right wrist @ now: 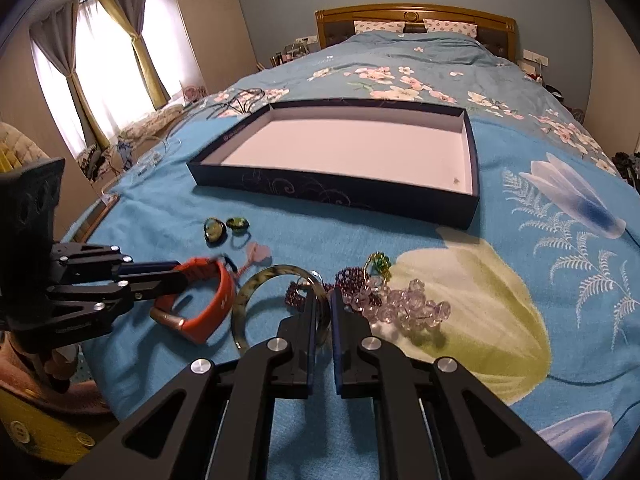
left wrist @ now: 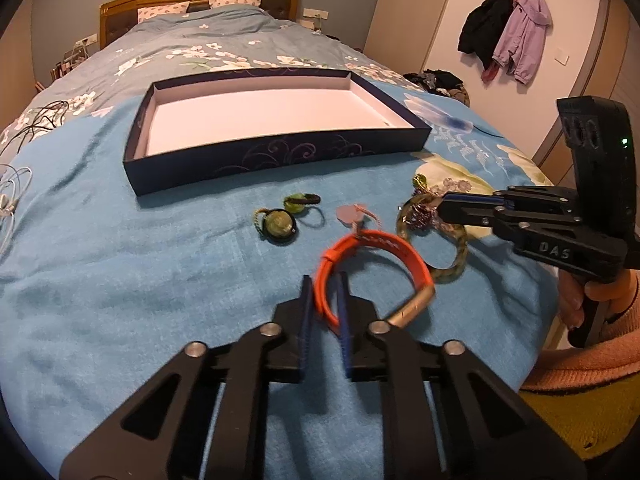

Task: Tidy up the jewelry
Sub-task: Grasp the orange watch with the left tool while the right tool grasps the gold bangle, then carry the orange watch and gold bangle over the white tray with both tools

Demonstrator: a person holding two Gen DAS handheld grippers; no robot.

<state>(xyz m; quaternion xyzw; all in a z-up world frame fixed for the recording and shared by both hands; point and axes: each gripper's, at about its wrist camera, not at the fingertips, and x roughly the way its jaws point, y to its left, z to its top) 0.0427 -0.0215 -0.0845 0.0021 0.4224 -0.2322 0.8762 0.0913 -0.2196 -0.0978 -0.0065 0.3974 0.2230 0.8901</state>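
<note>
On the bed, our left gripper (left wrist: 325, 284) clasped the orange bracelet (left wrist: 372, 256); our right gripper (right wrist: 322, 300) clasped the mottled bangle (right wrist: 256, 284) near 1 dark tray (right wrist: 332, 194).

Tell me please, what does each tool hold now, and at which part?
The left tool grips the orange bracelet on its band. The right tool closes around the mottled bangle rim.
</note>
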